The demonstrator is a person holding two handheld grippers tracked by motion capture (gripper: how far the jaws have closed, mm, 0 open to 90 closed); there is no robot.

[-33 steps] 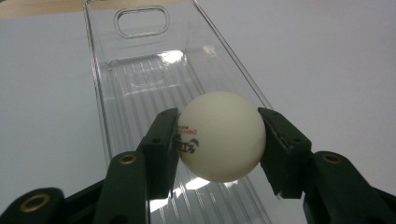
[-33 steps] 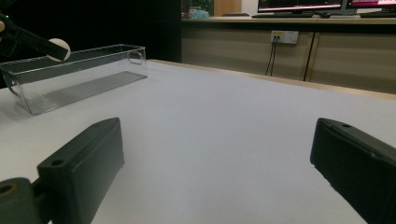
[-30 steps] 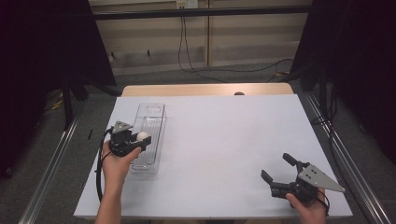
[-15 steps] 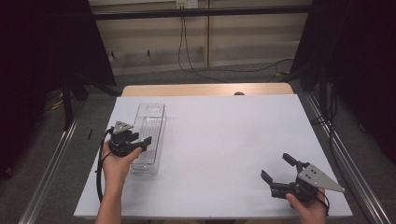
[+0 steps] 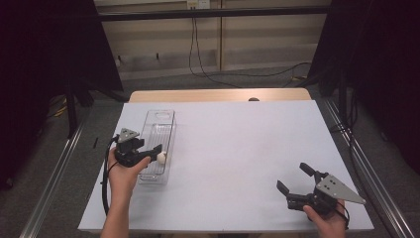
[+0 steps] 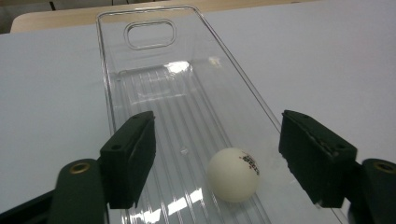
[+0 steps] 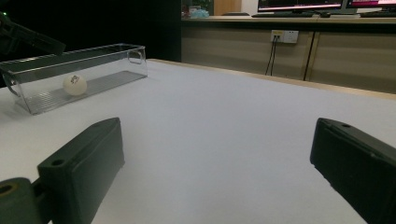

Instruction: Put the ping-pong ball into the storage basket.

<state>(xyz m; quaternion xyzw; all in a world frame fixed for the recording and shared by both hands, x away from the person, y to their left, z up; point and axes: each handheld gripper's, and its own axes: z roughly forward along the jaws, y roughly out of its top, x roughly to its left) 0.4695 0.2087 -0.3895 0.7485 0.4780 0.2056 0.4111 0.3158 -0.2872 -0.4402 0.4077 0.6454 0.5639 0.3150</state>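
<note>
High view showed one clear plastic tray (image 5: 157,130) lying near the left edge of the white table (image 5: 237,148), its long axis running from the near edge toward the far edge, with the cut-out handle at the far end. One white ball (image 5: 161,157) sat on the ribbed floor inside the tray, in its near half and close to the right wall. From the left gripper view, the ball's (image 6: 233,174) red print faced up and to the right; the lettering was too small to read.

The left gripper (image 5: 148,151) hung over the tray's near half, pointing across it. Its jaws had just been opening and stood apart, the ball low between them and, as far as could be judged, touched by neither pad.

The right gripper (image 5: 294,178) rested near the table's near right corner, well apart from the tray, its jaws spread wide on nothing and pointing toward the far left.

Two grippers, one tray and one ball were counted.
</note>
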